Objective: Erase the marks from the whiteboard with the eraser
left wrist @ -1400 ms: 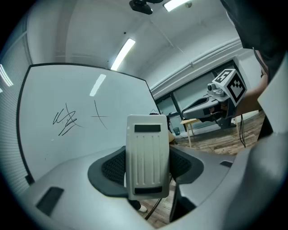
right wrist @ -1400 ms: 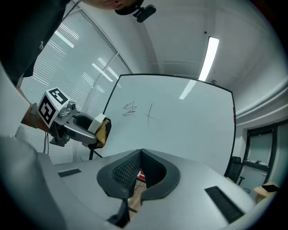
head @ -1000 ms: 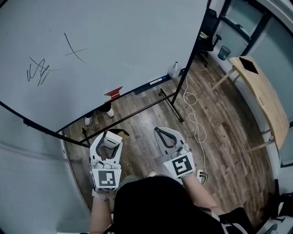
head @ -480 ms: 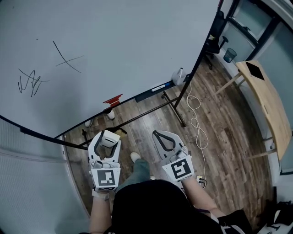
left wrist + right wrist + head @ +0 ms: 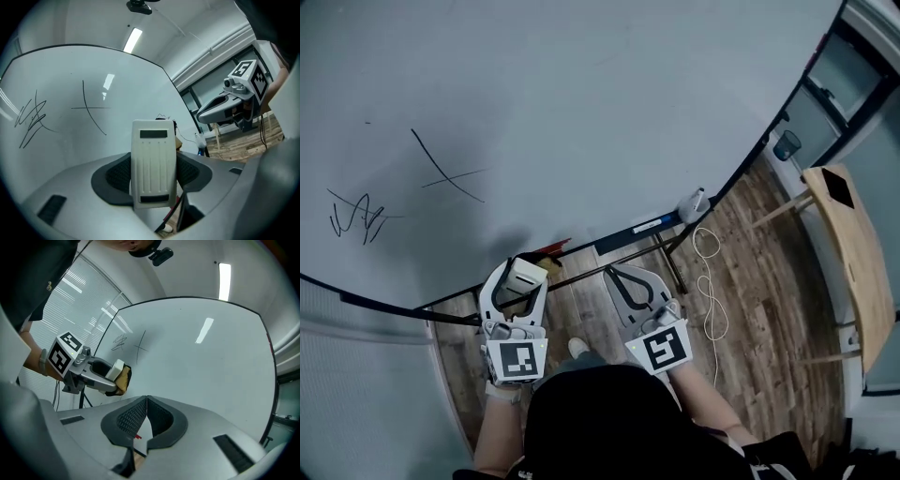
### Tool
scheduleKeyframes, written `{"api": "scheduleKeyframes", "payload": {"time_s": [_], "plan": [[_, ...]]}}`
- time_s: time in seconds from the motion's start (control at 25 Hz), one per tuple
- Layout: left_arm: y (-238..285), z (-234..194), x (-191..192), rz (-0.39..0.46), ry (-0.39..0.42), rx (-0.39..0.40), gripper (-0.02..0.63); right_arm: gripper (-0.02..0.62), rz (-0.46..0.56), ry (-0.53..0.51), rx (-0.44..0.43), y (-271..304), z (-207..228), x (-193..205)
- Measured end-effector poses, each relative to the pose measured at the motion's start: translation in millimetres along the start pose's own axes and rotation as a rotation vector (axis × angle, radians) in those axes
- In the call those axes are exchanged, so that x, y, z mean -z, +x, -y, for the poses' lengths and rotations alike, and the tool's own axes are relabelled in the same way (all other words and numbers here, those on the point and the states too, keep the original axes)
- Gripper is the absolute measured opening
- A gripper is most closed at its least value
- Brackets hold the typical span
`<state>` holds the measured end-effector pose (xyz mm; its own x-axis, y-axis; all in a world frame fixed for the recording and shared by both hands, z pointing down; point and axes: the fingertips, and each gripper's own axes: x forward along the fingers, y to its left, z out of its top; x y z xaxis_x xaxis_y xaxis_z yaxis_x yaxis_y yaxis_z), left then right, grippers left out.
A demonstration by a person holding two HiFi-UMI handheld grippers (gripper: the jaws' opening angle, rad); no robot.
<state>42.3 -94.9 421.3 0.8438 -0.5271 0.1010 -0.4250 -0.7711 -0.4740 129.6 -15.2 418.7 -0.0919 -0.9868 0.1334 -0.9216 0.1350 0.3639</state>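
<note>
A large whiteboard [image 5: 581, 103] on a black stand fills the upper head view. It carries a black cross mark [image 5: 445, 169] and a scribble [image 5: 354, 217] at its left; both marks also show in the left gripper view, cross [image 5: 91, 110] and scribble [image 5: 32, 121]. My left gripper [image 5: 517, 281] is shut on a white eraser [image 5: 525, 276] with a tan felt face, held close to the board's lower edge, below the marks. The eraser [image 5: 153, 161] stands upright between the jaws. My right gripper [image 5: 630, 286] is shut and holds nothing, beside the left one.
A black tray rail [image 5: 642, 230] runs under the board, with a red thing [image 5: 551, 249] on it. A white bottle [image 5: 694, 202] and a white cable [image 5: 708, 281] lie on the wood floor. A wooden table [image 5: 853, 244] stands at the right.
The person has stepped closer to the whiteboard; it now fills more of the view. Both grippers have come up to the board's lower edge, the left still holding the eraser.
</note>
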Motion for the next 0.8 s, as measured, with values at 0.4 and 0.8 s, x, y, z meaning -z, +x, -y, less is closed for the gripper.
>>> {"api": "scheduleKeyframes", "payload": {"time_s": [0.4,0.8], "plan": [[24.5,-71.0,2.6,-0.019,0.050,-0.199,0.267,0.028,0.085,-0.060,-0.126,81.7,11.8,-21.6],[45.8,-103.9,-7.9,-0.091,0.050,-0.374,0.267,0.028,0.182,-0.071,-0.304,117.4,24.1,-39.2]]}}
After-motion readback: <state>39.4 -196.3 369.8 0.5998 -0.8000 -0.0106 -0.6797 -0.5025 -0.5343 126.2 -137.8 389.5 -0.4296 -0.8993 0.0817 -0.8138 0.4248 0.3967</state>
